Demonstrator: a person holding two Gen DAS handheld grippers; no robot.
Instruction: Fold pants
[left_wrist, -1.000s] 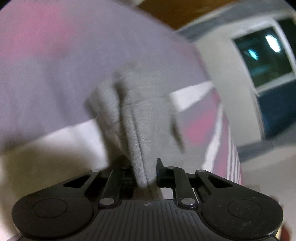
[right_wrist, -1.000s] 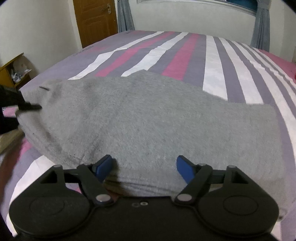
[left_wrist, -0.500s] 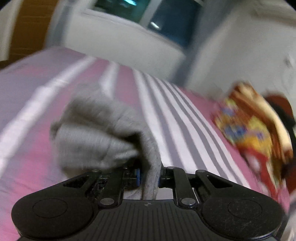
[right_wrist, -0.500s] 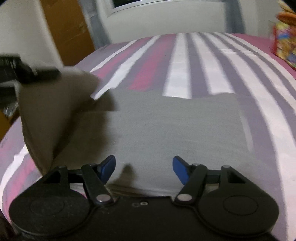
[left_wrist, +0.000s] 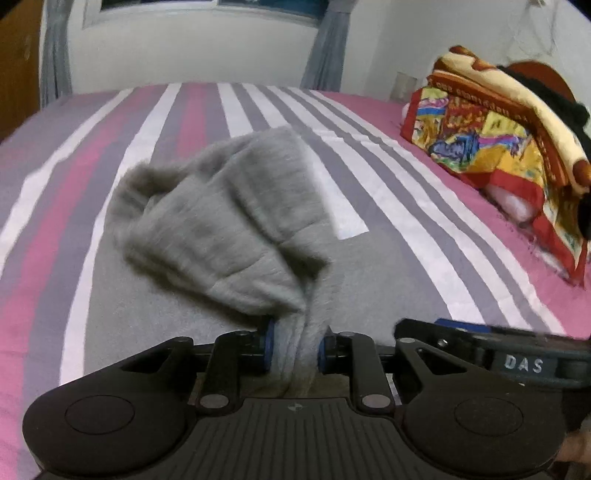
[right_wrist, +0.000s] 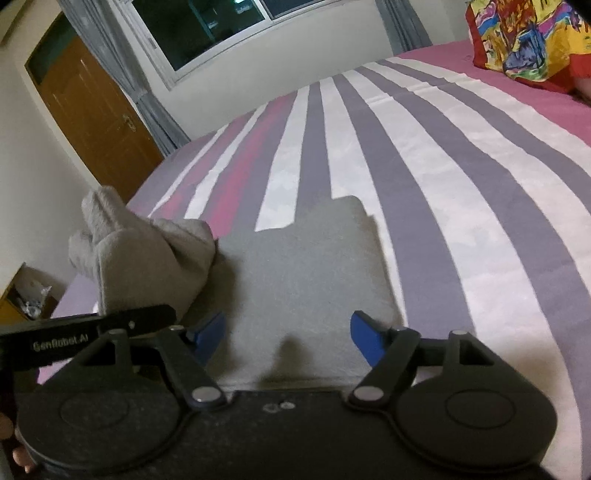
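Right now the grey pants (left_wrist: 236, 229) lie on the striped bedspread (left_wrist: 424, 206), and one end is bunched up and lifted off the flat part, the fabric blurred in the left wrist view. Gathered cloth runs down between the blue pads of the left gripper (left_wrist: 293, 349), which pinches it tight. From the right wrist view, that raised bundle sits at the left side, above the flat, folded part of the pants (right_wrist: 306, 280) spread on the bed. Over there the right gripper (right_wrist: 288, 332) hangs just above the near edge of the flat part, its blue fingers (right_wrist: 364, 338) spread wide with nothing between them. Farther off, a colourful blanket (left_wrist: 495, 125) is heaped on the pink side of the bed, with a window (right_wrist: 218, 29) and a brown door (right_wrist: 92, 118) behind.
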